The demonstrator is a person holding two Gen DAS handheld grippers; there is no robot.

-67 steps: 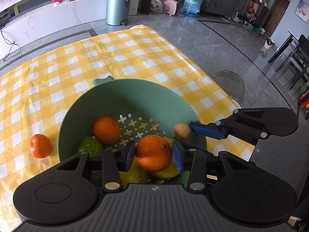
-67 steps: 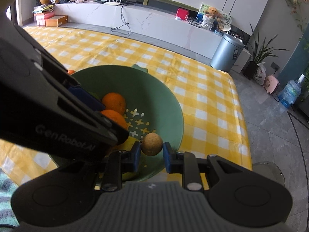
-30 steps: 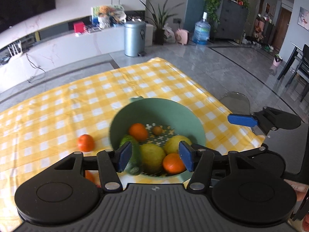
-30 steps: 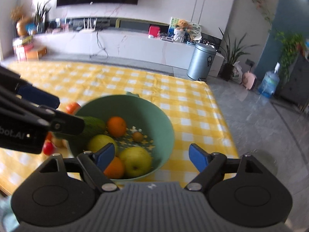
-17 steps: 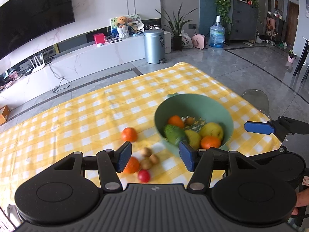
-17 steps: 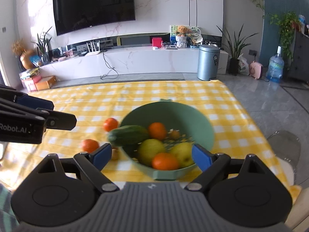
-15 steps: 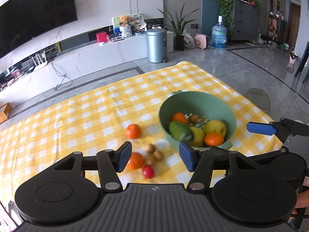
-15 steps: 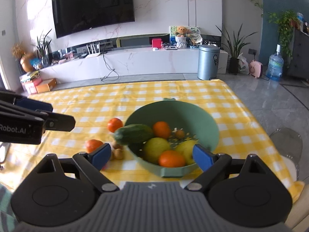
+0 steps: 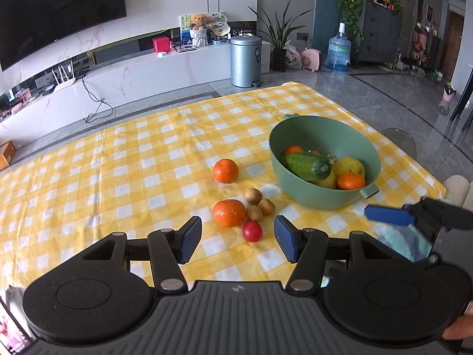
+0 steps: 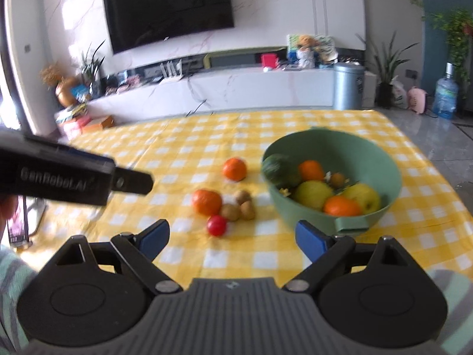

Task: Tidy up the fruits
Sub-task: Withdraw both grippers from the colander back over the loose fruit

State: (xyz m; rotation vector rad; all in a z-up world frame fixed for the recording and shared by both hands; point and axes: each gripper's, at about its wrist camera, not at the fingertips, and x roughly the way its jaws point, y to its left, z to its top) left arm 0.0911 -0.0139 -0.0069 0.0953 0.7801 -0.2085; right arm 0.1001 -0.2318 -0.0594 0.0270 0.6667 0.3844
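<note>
A green bowl (image 9: 310,196) (image 10: 295,216) stands on the yellow checked cloth and holds a cucumber (image 9: 306,165), yellow apples, oranges and a small brown fruit. To its left lie two loose oranges (image 9: 225,170) (image 9: 229,213), three small brown fruits (image 9: 255,204) (image 10: 239,205) and a red one (image 9: 252,231) (image 10: 217,225). My left gripper (image 9: 238,239) hovers open and empty just short of the red fruit. My right gripper (image 10: 233,239) is wide, its jaws closing with nothing between them, short of the bowl and the loose fruit.
The checked tablecloth (image 9: 147,159) covers the whole table, whose right edge drops to a grey floor. A clear chair (image 9: 399,139) stands at the right. A metal bin (image 9: 246,59) and a white TV bench sit far behind. A striped sleeve (image 10: 11,290) shows at lower left.
Both grippers let go of their fruit, the left an orange and the right a small brown one, into the bowl. They drew back and swung left; the loose fruits came into view.
</note>
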